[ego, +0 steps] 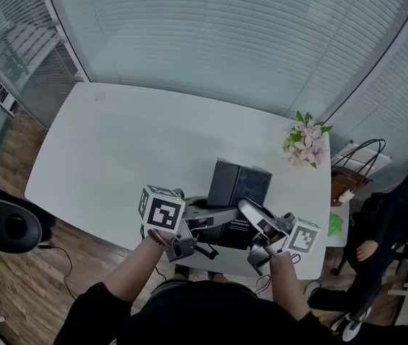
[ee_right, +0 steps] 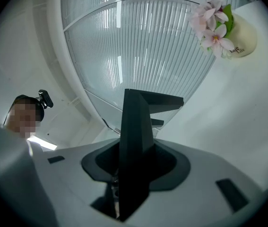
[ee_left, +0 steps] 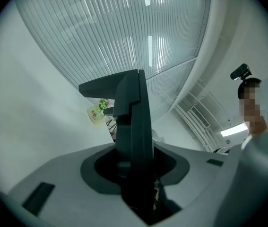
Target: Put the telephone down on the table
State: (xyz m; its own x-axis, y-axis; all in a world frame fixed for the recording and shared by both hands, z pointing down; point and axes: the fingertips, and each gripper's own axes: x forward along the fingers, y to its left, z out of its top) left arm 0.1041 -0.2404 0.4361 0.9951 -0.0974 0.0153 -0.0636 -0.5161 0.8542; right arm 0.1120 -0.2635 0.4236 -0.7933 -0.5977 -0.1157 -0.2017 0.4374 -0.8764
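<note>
a: what is met first, at the near side?

b: the left gripper [ee_left: 133, 103] and the right gripper [ee_right: 134, 112] are held about level over the table's near edge. the jaws of each are seen clamped on a thin dark edge of the telephone [ego: 241, 184], one gripper on either side of it.

a: where is the telephone placed, then?

b: it is held between the two sets of fingers, just inside the near edge of the table [ego: 139, 142] and right of the middle. whether its base touches the top cannot be told.

a: what room is given around it?

b: open white top is spread beyond it and to its left, out to the rounded far edge. wood floor [ego: 16, 293] is seen past the left edge, with a dark seat [ego: 6, 227] near that corner. a pot of pink flowers [ego: 306, 141] is set near the far right edge, well apart from the telephone. the far side is closed by a glass wall [ego: 225, 34] with blinds.
</note>
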